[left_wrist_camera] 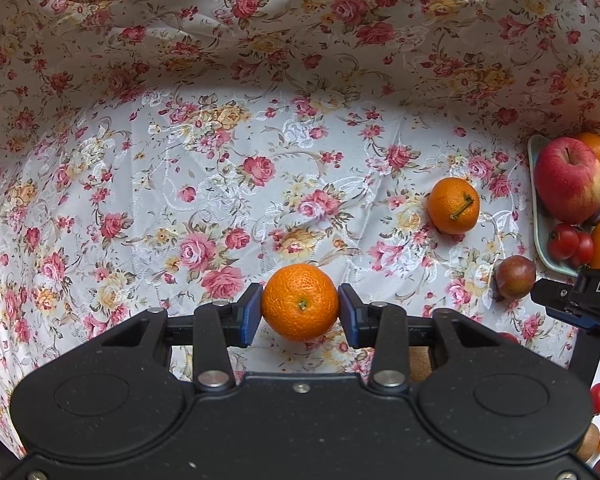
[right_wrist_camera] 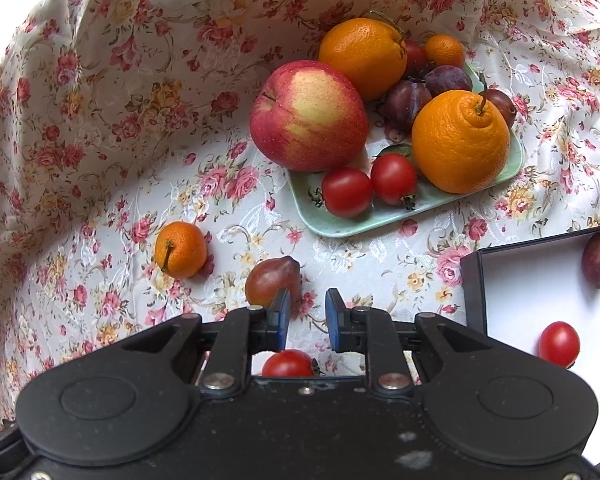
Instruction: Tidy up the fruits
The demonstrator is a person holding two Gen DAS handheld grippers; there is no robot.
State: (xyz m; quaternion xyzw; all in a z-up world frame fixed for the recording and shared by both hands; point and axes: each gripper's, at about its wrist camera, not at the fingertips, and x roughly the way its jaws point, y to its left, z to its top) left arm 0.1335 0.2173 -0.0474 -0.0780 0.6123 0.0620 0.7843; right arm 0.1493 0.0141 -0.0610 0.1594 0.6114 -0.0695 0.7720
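Observation:
My left gripper (left_wrist_camera: 300, 312) is shut on a small mandarin (left_wrist_camera: 300, 302), its blue pads pressed on both sides just above the floral cloth. A second mandarin (left_wrist_camera: 453, 205) lies to the right on the cloth. A reddish plum (right_wrist_camera: 268, 280) rests by the left finger of my right gripper (right_wrist_camera: 308, 316), which is shut with nothing between its tips. A cherry tomato (right_wrist_camera: 288, 364) shows under that gripper's body, partly hidden. The green plate (right_wrist_camera: 340, 228) holds an apple (right_wrist_camera: 308, 116), two oranges, plums and cherry tomatoes.
A black-walled box (right_wrist_camera: 472, 292) with a white floor stands at the right, with a dark plum (right_wrist_camera: 599, 260) and a cherry tomato (right_wrist_camera: 559, 344) in it. The floral cloth (left_wrist_camera: 220, 40) rises in folds behind and to the left. The right gripper's tip (left_wrist_camera: 540, 292) reaches in beside the plum.

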